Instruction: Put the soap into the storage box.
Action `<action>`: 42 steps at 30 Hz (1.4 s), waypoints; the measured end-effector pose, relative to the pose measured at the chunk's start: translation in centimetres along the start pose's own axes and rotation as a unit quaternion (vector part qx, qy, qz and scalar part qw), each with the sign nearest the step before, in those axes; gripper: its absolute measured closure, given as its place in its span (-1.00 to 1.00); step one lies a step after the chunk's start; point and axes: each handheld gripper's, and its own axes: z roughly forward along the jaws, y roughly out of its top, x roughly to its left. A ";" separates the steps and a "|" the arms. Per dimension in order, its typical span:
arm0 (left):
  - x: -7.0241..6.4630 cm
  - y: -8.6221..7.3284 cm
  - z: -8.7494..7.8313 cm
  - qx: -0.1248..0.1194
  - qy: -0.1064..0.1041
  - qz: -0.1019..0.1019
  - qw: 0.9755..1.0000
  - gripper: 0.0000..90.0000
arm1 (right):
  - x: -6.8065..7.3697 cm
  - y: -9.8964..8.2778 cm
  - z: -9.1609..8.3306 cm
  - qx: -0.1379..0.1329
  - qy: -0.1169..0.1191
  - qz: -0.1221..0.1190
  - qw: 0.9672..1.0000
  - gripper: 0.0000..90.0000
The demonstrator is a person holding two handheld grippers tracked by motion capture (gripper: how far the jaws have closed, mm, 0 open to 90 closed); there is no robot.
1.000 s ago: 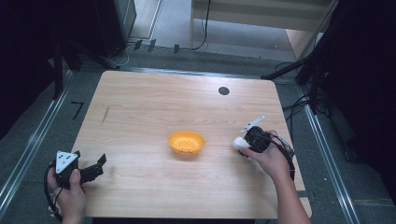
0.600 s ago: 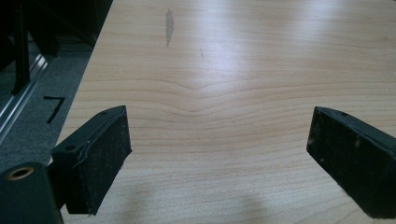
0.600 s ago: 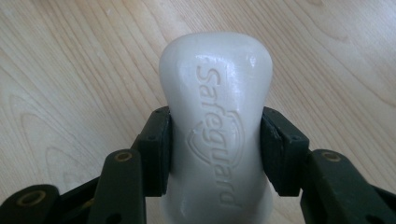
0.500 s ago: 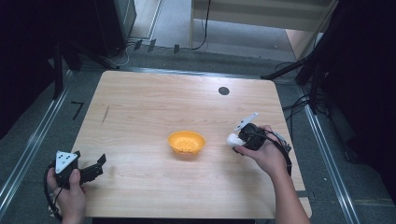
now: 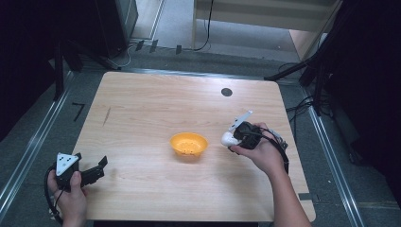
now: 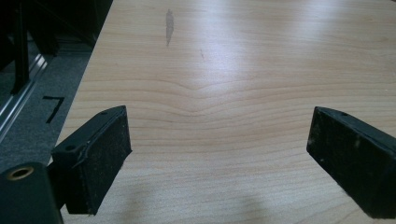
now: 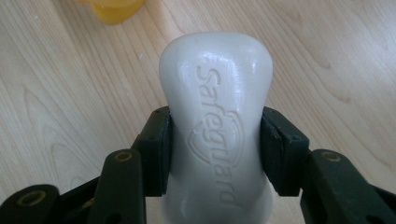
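A white bar of soap (image 7: 217, 126) stamped "Safeguard" is clamped between the jaws of my right gripper (image 7: 215, 149). In the high view that gripper (image 5: 232, 137) hovers over the table's right half, with the soap (image 5: 227, 138) pointing left toward an orange perforated bowl (image 5: 188, 145). The bowl's rim (image 7: 112, 9) peeks in at the top left of the right gripper view. My left gripper (image 5: 97, 170) rests at the front left corner, its jaws spread wide over bare wood (image 6: 219, 154) with nothing between them.
The wooden table (image 5: 156, 109) has a small black round hole (image 5: 226, 91) near its far edge and a dark smudge (image 5: 107, 116) at the left. Metal rails and cables run along the floor on both sides. A "7" mark (image 6: 52, 108) sits on the floor left of the table.
My right gripper has carried the soap leftward, closer to the orange bowl. The left gripper has stayed where it was.
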 end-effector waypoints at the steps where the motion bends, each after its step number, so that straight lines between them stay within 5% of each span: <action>1: 0.0 0.0 0.0 0.000 0.000 0.000 1.000 -0.85 | 0.0 0.2 0.0 -0.002 -0.001 -0.003 1.000 0.14; 42: 0.0 0.0 0.0 0.000 0.001 -0.002 1.000 -0.85 | 3.3 7.0 1.5 -0.024 0.031 -0.093 0.995 0.14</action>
